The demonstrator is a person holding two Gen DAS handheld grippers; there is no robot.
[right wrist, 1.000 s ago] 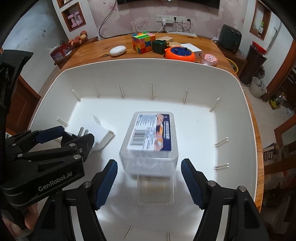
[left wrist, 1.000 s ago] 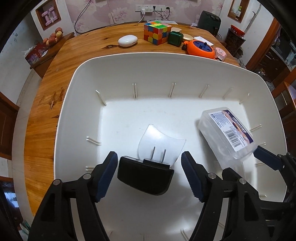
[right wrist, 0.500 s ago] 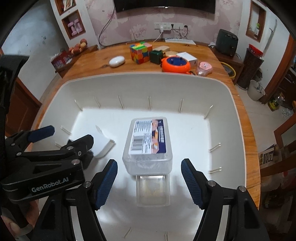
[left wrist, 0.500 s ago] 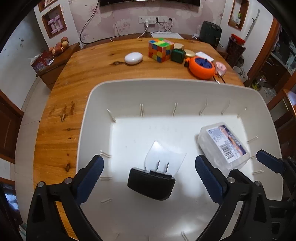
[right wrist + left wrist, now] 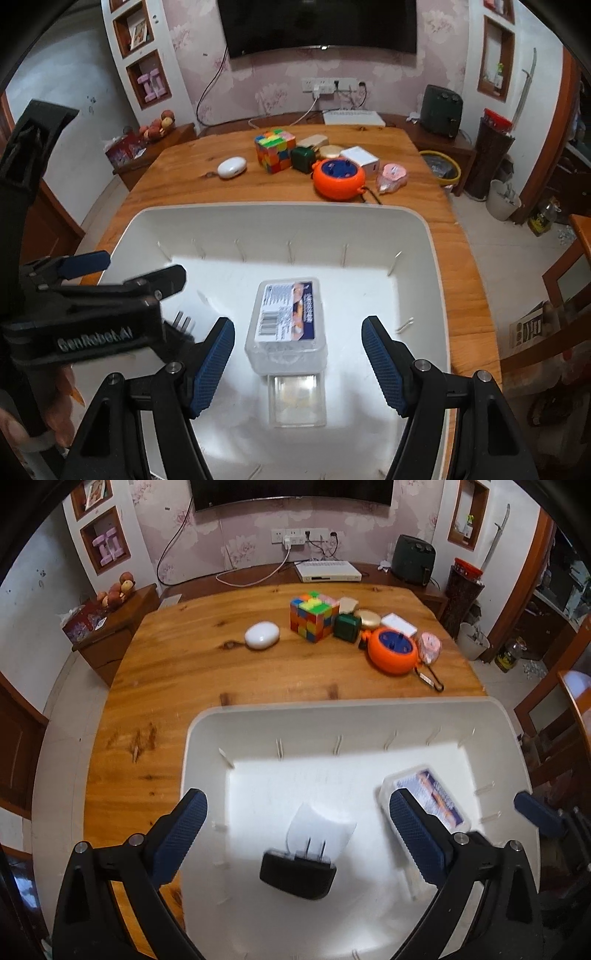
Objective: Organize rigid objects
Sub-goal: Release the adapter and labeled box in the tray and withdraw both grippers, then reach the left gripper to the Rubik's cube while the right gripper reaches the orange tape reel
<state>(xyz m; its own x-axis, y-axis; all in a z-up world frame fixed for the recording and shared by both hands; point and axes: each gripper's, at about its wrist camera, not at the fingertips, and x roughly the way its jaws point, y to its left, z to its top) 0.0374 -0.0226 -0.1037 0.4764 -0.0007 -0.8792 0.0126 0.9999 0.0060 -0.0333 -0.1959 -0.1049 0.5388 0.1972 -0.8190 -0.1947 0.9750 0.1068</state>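
Observation:
A white bin [image 5: 207,738] [image 5: 424,236] sits on the wooden table. Inside lie a black plug adapter [image 5: 297,875] with its prongs up and a clear plastic box with a label [image 5: 428,794] [image 5: 286,325]. My left gripper [image 5: 299,842] is open and empty above the adapter. My right gripper [image 5: 297,362] is open and empty above the clear box. The left gripper also shows in the right wrist view [image 5: 110,302]. Loose items stand at the table's far side: a colour cube [image 5: 314,616] [image 5: 275,149], a white oval case [image 5: 262,636] [image 5: 231,167], a green box [image 5: 346,627], an orange round reel [image 5: 392,650] [image 5: 339,178].
A white box [image 5: 359,158], a pink tape roll [image 5: 429,647] [image 5: 393,176] and a gold disc [image 5: 367,618] lie near the reel. A side cabinet with fruit [image 5: 110,602] stands left. Chairs [image 5: 554,716] and a waste bin [image 5: 504,199] stand right of the table.
Both grippers have risen and pulled back from the bin. The left gripper opened wider off the adapter, which stays on the bin floor. The clear box stays in place.

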